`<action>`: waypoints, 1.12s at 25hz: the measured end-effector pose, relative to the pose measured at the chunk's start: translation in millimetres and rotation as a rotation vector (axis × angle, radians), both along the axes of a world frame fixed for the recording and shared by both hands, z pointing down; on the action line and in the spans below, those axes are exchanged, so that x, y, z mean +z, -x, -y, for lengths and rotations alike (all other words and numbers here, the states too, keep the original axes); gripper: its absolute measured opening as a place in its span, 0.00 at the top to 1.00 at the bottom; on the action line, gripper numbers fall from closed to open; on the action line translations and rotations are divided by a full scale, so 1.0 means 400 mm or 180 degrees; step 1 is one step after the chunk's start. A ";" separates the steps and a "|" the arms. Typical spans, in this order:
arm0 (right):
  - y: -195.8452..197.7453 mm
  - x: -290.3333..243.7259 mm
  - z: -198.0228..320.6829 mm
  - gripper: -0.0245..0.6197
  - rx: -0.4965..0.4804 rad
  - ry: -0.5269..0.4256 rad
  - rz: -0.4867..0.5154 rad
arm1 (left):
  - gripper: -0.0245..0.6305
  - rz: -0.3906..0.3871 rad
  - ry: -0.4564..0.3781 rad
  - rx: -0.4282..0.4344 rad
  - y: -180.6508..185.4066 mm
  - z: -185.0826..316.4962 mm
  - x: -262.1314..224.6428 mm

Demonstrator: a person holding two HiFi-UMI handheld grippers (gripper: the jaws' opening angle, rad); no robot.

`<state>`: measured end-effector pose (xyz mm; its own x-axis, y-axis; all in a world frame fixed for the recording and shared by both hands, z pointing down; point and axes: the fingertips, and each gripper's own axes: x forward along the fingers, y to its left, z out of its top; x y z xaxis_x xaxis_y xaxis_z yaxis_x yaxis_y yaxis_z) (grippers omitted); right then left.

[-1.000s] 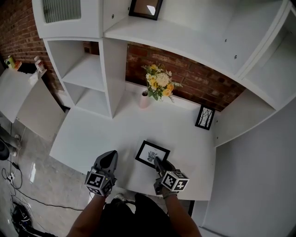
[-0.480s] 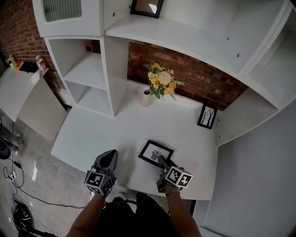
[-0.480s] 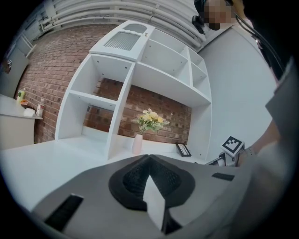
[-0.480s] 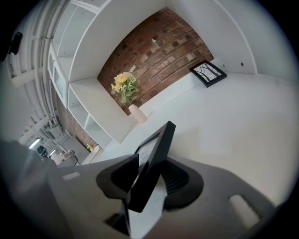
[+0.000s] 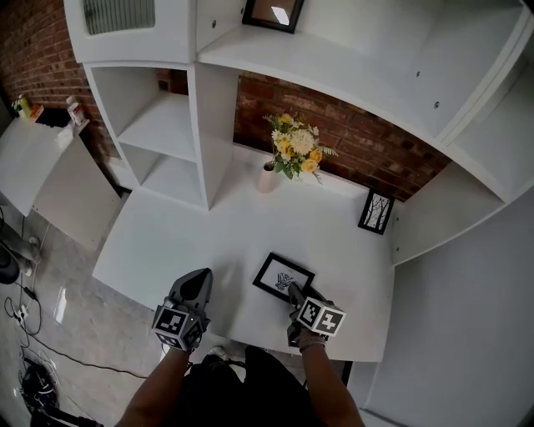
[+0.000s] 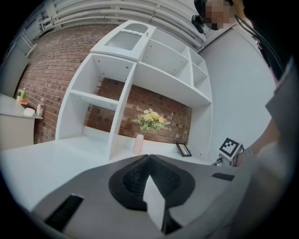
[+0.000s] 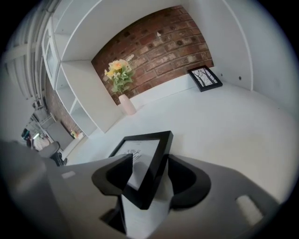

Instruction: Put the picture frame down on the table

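- Black-edged picture frame [image 5: 284,278] lies face-up on the white table [image 5: 209,233], near the front edge, right of centre. A pale print shows under the glass.
- R/H: right gripper [image 5: 292,289] points down at the frame's near corner.
- In the right gripper view the jaws of the right gripper [image 7: 147,161] stand wide apart and have just been opening. The corner of the picture frame [image 7: 140,149] sits between them. The left pad sits over the glass and a gap shows at the right pad, so there is no clamp on the frame.
- L/H: left gripper [image 5: 200,279] hangs over the table's front edge, well apart from the frame.
- In the left gripper view the jaws of the left gripper [image 6: 149,158] are closed together, with nothing between them.
- Rear of table: pale vase [image 5: 268,178] with yellow and white flowers [image 5: 296,150], set against the brick wall [image 5: 367,150].
- Rear right corner: a second frame [image 5: 376,212] with a tree print stands leaning back.
- White shelf unit [image 5: 158,125] is at rear left. A third frame [image 5: 274,12] sits on the upper shelf.
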<state>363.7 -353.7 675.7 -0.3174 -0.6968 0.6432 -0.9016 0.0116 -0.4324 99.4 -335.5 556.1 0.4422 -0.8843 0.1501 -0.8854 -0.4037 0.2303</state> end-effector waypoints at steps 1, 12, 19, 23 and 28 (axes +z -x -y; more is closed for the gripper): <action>-0.002 0.006 -0.001 0.59 -0.0018 0.0035 -0.0087 | 0.97 0.0003 0.0000 -0.0001 0.003 0.000 0.000; -0.004 0.014 0.001 0.59 -0.0045 0.0009 -0.0447 | 0.97 -0.0002 0.0000 -0.0023 0.018 -0.009 -0.008; 0.002 -0.037 0.001 0.60 -0.0169 -0.0402 -0.0507 | 0.97 -0.0011 0.0002 0.0026 0.014 -0.011 -0.008; 0.005 -0.073 -0.010 0.76 -0.0132 -0.0668 -0.0530 | 0.97 -0.0009 -0.0015 0.0109 0.007 -0.015 -0.012; 0.012 -0.127 -0.037 0.95 -0.0100 -0.1028 -0.0552 | 0.97 0.0011 -0.0067 0.0217 -0.002 -0.015 -0.028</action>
<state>358.7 -339.1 624.8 -0.2473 -0.8644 0.4379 -0.9583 0.1512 -0.2426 100.3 -329.6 544.9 0.5011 -0.8551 0.1334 -0.8565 -0.4678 0.2183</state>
